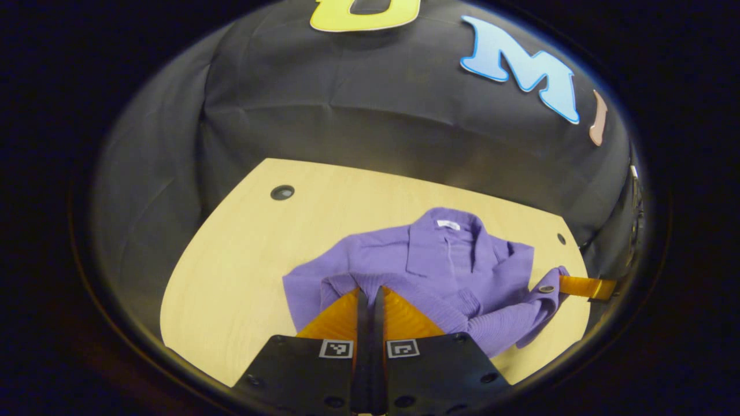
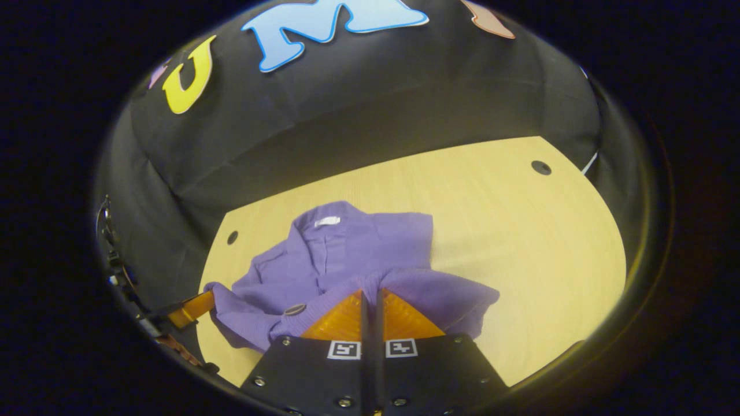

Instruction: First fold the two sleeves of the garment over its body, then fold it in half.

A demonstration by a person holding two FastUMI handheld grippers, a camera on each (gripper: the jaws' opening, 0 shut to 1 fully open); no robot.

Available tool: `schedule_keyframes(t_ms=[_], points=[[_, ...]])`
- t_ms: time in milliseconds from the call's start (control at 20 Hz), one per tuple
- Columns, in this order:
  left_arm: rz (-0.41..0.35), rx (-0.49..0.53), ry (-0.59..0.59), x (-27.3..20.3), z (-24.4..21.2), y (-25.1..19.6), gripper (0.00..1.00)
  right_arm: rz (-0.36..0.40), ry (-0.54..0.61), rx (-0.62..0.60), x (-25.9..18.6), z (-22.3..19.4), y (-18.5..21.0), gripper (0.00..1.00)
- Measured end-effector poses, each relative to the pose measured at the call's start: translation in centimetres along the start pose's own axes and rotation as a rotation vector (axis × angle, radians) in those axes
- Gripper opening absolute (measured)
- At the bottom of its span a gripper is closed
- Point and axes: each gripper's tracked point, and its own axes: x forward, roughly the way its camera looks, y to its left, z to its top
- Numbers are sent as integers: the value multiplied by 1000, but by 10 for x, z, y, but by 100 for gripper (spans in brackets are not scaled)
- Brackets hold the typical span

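Observation:
A purple knitted garment (image 1: 439, 260) with a collar and a white neck label lies on the light wooden table (image 1: 243, 248), collar toward the wall. My left gripper (image 1: 370, 292) is shut on a ribbed edge at the garment's near side. Farther right, my right gripper (image 1: 569, 285) pinches a raised corner of the fabric beside a button. In the right gripper view, the right gripper (image 2: 370, 294) is shut on the near edge of the garment (image 2: 347, 248), and the left gripper (image 2: 199, 303) holds the cloth at the far left. The near part of the cloth is bunched and lifted.
The table (image 2: 520, 231) has small round holes (image 1: 282, 192) (image 2: 541, 167) near its back corners. Black cloth walls close in behind and beside it. Bare wood lies left of the garment in the left gripper view and right of it in the right gripper view.

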Motion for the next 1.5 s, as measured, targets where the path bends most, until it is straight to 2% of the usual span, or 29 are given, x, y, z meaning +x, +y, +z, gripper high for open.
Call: schedule_keyframes(t_ms=[200,250,300,700,900,1000,1050,1500], points=[[24,-26,-38,32,35,8,7,-2,-42,10,30,39,-1,1],[27,-33,-43,40,41,9,7,-2,-46,16,37,44,-1,5],[28,-41,-48,50,47,10,7,-2,-49,22,45,50,-2,1],[11,-26,-84,117,70,-3,7,-19,-66,81,102,68,-22,2],[21,11,-75,141,64,-6,7,-22,-60,95,129,65,-28,1],[24,12,-68,150,60,-6,7,-26,-56,92,138,62,-30,5],[26,12,-64,154,57,-4,7,-27,-54,93,138,60,-30,1],[48,-12,-16,170,39,2,7,-37,-35,90,137,58,-31,1]])
